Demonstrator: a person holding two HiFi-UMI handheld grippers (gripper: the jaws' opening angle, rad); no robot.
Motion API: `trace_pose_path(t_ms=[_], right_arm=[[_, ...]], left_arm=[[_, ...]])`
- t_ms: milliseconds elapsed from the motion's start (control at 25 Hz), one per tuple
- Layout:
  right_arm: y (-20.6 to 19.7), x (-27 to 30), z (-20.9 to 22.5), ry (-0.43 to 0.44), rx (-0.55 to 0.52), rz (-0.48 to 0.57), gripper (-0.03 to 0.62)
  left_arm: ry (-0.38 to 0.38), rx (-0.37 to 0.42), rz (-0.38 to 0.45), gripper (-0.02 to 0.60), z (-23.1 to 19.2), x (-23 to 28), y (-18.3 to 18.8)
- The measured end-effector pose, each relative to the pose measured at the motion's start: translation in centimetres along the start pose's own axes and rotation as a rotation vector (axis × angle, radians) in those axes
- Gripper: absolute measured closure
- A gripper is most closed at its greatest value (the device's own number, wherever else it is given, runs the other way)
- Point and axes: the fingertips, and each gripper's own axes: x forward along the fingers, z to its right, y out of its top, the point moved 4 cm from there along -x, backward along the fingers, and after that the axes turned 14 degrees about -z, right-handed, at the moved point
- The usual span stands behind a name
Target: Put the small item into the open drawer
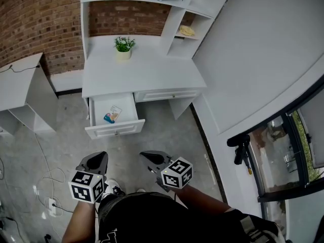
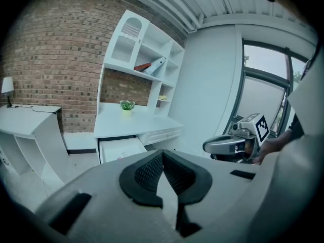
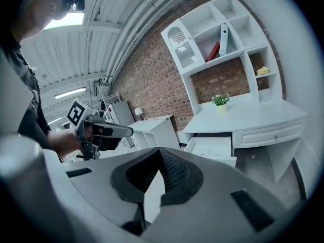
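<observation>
Closest below the camera is the person (image 1: 152, 214) in a black shirt, who holds both tongs low over the grey floor (image 1: 167, 135). The left tongs (image 1: 97, 158) are fully closed: in the left gripper view their two black ribbed pads (image 2: 149, 172) meet at the tip and nothing is between them. The right tongs (image 1: 149, 158) are closed in the same way, the pads (image 3: 174, 172) touching and nothing held. Both tongs are well apart from the furniture.

Ahead stands the white table (image 1: 147, 72) against a brick wall (image 1: 35, 19), with white shelves (image 1: 195, 14) rising on it. Under the table top, on the left side, the drawer (image 1: 115, 129) is pulled out and open. The second drawer (image 1: 169, 94) beside it is shut. A small plant (image 1: 123, 47) in a pale pot stands at the back of the table top. The small item (image 1: 109, 118), blue with some red, lies inside the open drawer near its middle, touching a pale card (image 1: 116, 110).
</observation>
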Motion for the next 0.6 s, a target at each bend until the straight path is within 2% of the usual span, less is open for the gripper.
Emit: trace_pose_path(t_ms=[600], right_arm=[[0.07,0.26,-0.50,-0.007,-0.003,0.000,0.589]], left_arm=[[-0.006,0.001,-0.002,0.565,-0.34,-0.05,-0.41]])
